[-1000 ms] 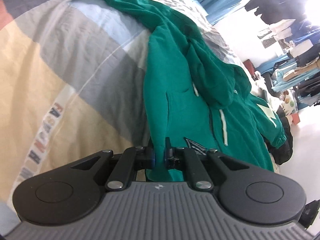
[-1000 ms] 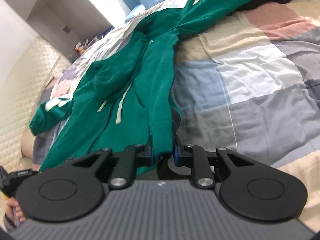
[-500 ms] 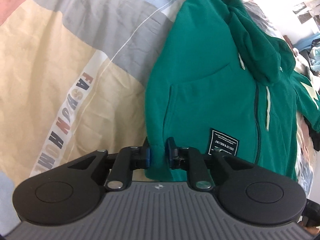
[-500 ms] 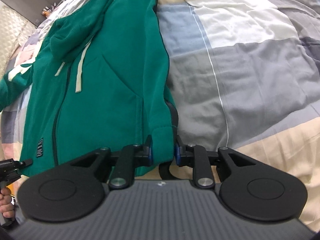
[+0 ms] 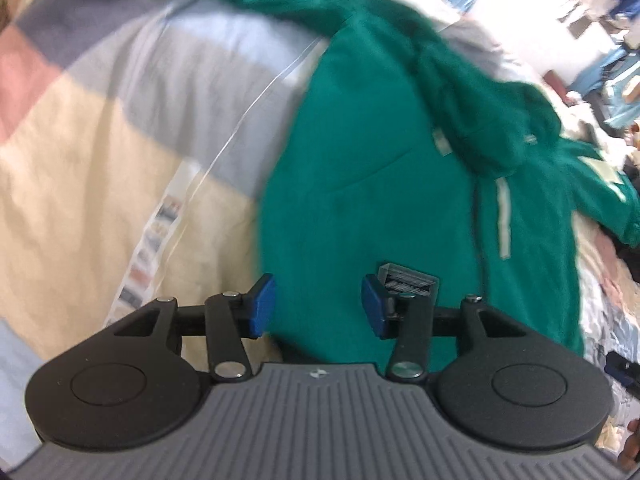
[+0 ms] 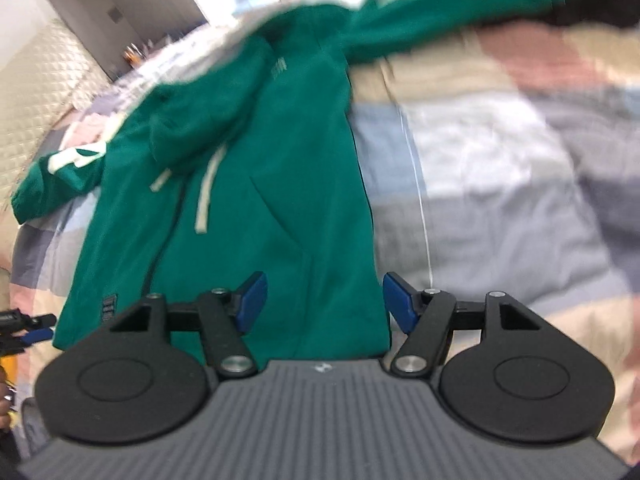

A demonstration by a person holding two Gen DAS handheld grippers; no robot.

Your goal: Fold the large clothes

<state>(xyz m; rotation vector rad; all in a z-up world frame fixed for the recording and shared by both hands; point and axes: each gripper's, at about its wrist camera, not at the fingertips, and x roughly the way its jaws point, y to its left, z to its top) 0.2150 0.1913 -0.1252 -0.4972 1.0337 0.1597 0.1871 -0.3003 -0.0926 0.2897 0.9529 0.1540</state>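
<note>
green hoodie [image 5: 360,208] flat on bedspread [image 5: 100,168]

No text readable; hoodie [image 5: 360,200] patch [image 5: 408,282] print blurred.

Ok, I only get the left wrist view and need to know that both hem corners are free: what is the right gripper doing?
Observer: The right gripper has its jaws opening. The hem corner of the green hoodie lies between them, and neither pad is pressing on it.
Operator: My view cuts off the sleeve at the top. Where does it end?
Observer: Its cuff lies on the patchwork duvet, out toward the quilted headboard.
</note>
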